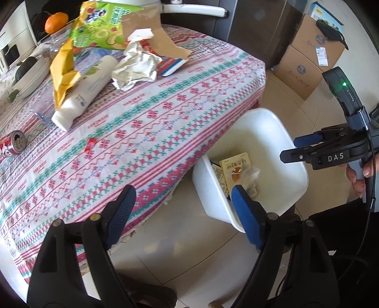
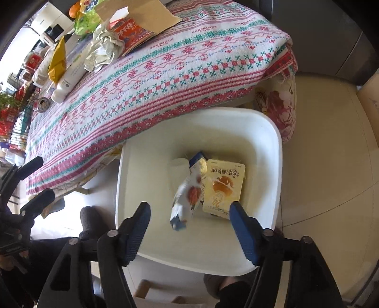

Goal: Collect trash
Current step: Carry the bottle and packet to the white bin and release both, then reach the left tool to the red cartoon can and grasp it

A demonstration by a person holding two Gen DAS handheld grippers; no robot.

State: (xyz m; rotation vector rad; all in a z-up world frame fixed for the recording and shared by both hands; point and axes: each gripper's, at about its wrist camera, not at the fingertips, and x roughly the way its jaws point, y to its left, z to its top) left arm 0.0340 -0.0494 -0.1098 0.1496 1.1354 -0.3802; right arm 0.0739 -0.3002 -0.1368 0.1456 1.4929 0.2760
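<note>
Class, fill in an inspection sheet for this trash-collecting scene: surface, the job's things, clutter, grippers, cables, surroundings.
Surface: table under a red-and-green patterned woven cloth.
Job's things: white plastic bin on the floor beside the table, holding a yellow snack packet and a white-blue wrapper; on the table, crumpled white paper, white tube, red drink can, green snack bag.
Clutter: orange fruit, brown cardboard piece.
Grippers: left gripper open, empty; right gripper open above the bin, wrapper loose beneath.
Cables: black cable by the right gripper.
Surroundings: stacked cardboard boxes, tiled floor.
</note>
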